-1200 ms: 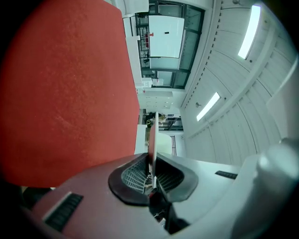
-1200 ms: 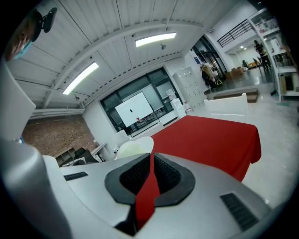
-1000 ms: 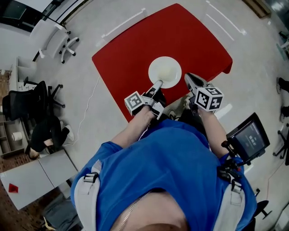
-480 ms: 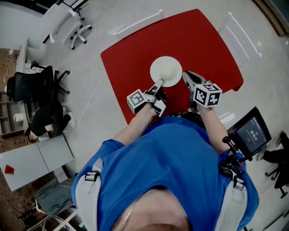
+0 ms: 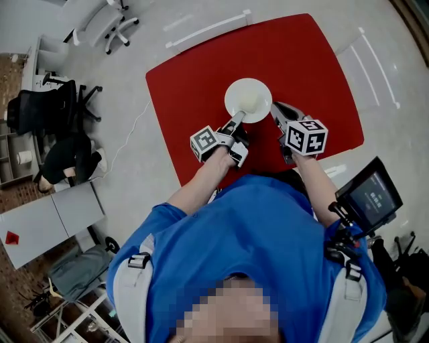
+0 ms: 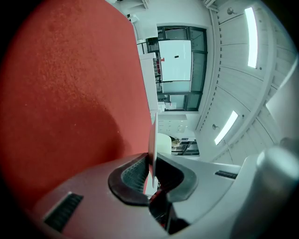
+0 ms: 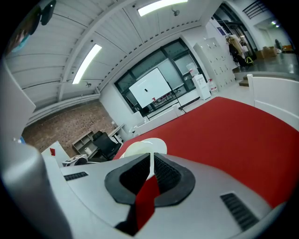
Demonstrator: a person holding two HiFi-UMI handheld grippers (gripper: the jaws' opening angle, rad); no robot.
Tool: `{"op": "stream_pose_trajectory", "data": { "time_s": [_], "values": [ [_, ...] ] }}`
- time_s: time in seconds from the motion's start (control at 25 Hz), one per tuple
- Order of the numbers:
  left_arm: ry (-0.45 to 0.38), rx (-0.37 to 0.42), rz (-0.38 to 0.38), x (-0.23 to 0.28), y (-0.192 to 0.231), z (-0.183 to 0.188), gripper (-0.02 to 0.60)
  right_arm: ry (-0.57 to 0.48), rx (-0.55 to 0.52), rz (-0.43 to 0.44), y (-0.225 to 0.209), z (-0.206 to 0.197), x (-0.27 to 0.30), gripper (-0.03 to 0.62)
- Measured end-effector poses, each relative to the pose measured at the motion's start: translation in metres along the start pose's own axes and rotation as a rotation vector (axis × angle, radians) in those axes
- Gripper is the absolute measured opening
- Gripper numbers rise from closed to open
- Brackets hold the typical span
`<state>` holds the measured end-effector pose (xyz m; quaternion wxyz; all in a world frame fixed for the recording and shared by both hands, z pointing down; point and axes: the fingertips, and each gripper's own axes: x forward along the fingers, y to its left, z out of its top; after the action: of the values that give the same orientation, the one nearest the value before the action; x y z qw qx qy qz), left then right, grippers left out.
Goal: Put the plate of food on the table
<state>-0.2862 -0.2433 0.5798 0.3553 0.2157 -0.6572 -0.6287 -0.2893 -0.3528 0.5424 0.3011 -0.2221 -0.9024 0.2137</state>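
Observation:
A white plate (image 5: 248,100) with a pale mound of food (image 5: 247,102) at its middle is over the red table (image 5: 194,74). My left gripper (image 5: 237,121) is shut on its near-left rim. My right gripper (image 5: 275,110) is shut on its near-right rim. In the left gripper view the plate (image 6: 152,140) runs edge-on into the closed left gripper (image 6: 151,173), with a shadow on the red cloth beside it. In the right gripper view the plate (image 7: 138,148) shows past the right gripper (image 7: 150,169), its thin rim pinched between the pads. Whether the plate touches the table I cannot tell.
The table's near edge (image 5: 201,175) lies just in front of the person's body. A dark screen on a stand (image 5: 369,194) is at the right. Black office chairs (image 5: 47,114), a white chair (image 5: 114,20) and a grey cabinet (image 5: 50,224) stand on the floor at the left.
Both grippers keep their hold on the plate. The head view has swung, and the plate now lies slightly farther in over the red table.

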Motion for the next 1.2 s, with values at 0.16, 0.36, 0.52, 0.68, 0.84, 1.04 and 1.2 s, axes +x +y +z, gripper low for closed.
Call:
{"op": "stream_pose_trajectory", "data": {
  "time_s": [0.16,0.36,0.52,0.68,0.84,1.04,1.2],
  "values": [
    [-0.009,-0.009,0.033,-0.008,0.012,-0.005,0.026,0.035,-0.003,0.0,0.0,-0.014,-0.002,0.003],
    [-0.024,-0.022,0.063,-0.022,0.02,-0.007,0.028,0.077,-0.002,-0.004,0.005,-0.028,-0.002,0.003],
    [-0.045,-0.04,0.087,-0.025,0.028,-0.006,0.027,0.106,-0.001,0.004,0.004,-0.036,0.002,0.003],
    [-0.087,-0.06,0.12,0.025,0.04,0.02,0.027,0.148,0.005,0.037,-0.036,-0.017,0.043,0.003],
    [-0.124,-0.076,0.155,0.075,0.053,0.05,0.027,0.192,0.004,0.07,-0.073,0.003,0.091,0.003],
    [-0.134,-0.077,0.183,0.088,0.059,0.062,0.026,0.225,0.0,0.09,-0.078,0.005,0.115,0.003],
    [-0.129,-0.061,0.196,0.081,0.057,0.058,0.026,0.242,-0.001,0.098,-0.071,0.0,0.114,0.004]
  ]
}}
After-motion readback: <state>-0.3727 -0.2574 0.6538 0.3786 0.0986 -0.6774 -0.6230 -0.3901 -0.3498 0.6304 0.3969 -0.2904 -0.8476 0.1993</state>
